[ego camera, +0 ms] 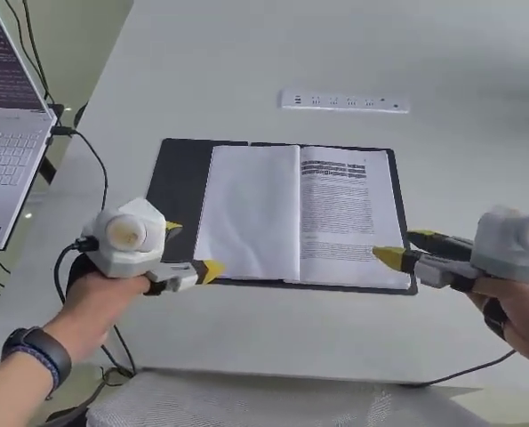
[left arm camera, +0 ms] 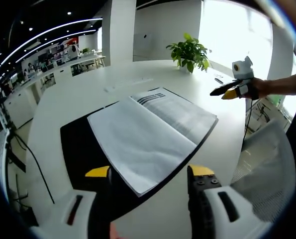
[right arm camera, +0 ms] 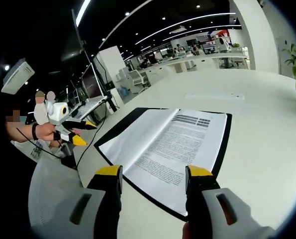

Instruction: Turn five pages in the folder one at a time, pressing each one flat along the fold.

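The folder [ego camera: 180, 191] is seen lying open toward the near edge of the workbench [ego camera: 335, 53], flanked by the left gripper [ego camera: 193, 249] and right gripper [ego camera: 404, 247], both held empty with jaws apart. No page is lifted; how many have been turned cannot be told.

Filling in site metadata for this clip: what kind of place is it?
Most likely an open-plan office. Rows of desks run under long ceiling light strips, a power strip lies on the big white table with a laptop alongside, and there's a potted plant.
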